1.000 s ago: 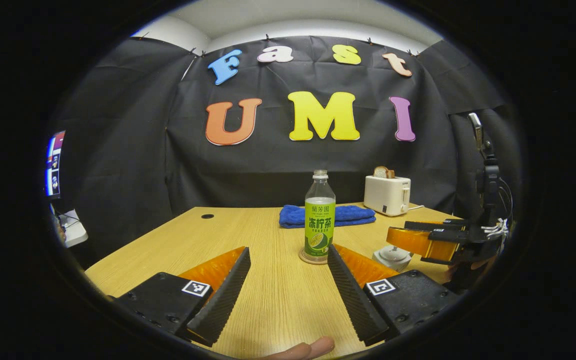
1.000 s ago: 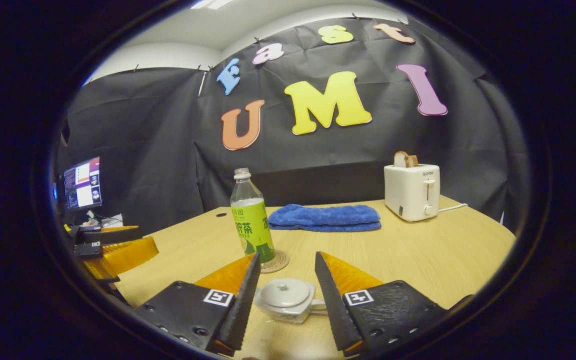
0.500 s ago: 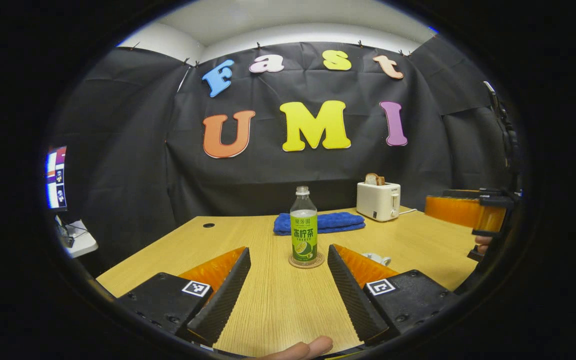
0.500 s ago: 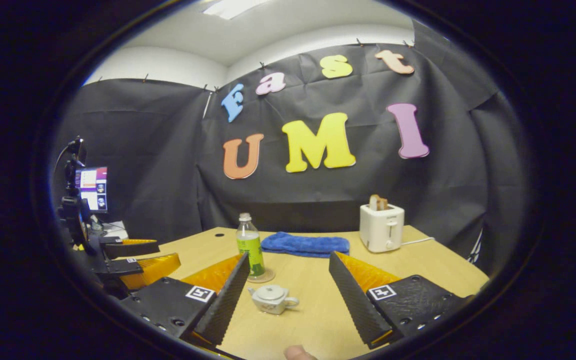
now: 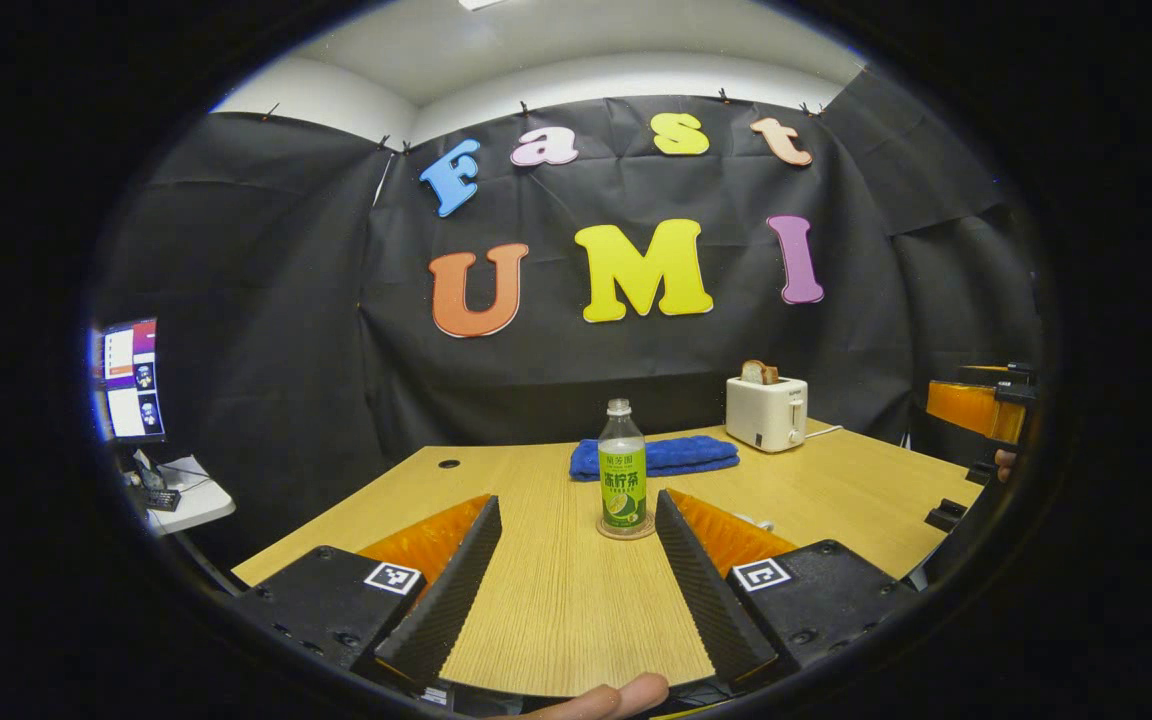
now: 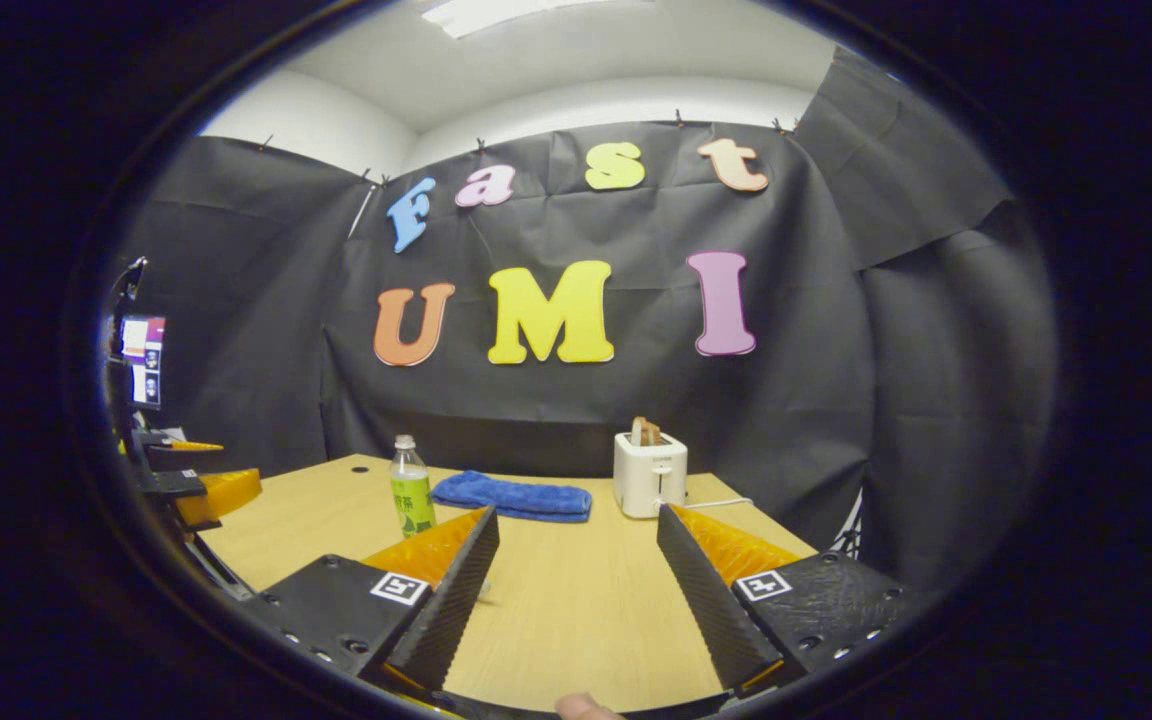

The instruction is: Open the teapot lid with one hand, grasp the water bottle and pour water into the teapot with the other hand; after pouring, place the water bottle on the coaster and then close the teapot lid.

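The clear water bottle [image 5: 622, 465] with a green label stands upright on a round coaster [image 5: 625, 530] mid-table. It is well ahead of my left gripper [image 5: 576, 590], which is open and empty near the table's front edge. A white sliver of the teapot [image 5: 758, 521] peeks out behind that gripper's right finger. My right gripper [image 6: 576, 600] is open and empty too, held back above the front edge. From it, the bottle [image 6: 412, 488] is small and far to the left. The right gripper [image 5: 976, 410] also shows at the far right of the left gripper view.
A folded blue towel [image 5: 654, 455] lies behind the bottle, and a white toaster [image 5: 765, 411] with bread stands at the back right. A monitor [image 5: 131, 380] is off the table's left side. The left gripper [image 6: 196, 487] shows at the left of the right gripper view.
Both grippers have drawn back from the table's middle. The right gripper left the teapot it was flanking, and the bottle and teapot now look small and far. Both stayed open.
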{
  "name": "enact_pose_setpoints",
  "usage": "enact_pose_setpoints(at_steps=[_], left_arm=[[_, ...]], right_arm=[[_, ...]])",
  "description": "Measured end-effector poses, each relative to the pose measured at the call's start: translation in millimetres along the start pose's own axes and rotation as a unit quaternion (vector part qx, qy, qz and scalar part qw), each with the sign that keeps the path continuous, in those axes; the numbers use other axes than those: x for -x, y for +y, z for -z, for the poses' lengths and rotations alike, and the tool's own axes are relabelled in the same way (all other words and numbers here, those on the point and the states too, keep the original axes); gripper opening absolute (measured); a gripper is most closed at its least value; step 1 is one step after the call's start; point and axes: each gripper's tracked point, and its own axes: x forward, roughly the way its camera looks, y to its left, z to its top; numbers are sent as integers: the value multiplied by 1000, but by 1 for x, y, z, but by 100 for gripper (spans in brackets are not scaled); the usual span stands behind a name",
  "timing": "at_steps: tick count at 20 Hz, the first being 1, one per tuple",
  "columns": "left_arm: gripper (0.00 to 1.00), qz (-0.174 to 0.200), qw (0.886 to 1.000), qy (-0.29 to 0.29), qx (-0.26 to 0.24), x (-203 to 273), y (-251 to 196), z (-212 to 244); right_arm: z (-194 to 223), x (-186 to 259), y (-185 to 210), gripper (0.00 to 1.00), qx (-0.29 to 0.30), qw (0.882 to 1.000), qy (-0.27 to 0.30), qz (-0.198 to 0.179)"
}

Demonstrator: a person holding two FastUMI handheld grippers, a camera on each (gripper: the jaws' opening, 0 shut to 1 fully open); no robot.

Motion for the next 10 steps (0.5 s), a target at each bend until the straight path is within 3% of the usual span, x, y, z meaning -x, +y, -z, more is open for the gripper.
enact_pose_setpoints(at_steps=[10], left_arm=[[97,-28,999,20,30,-1,24,18]], right_arm=[[22,-6,16,94,4,999,28,-20]])
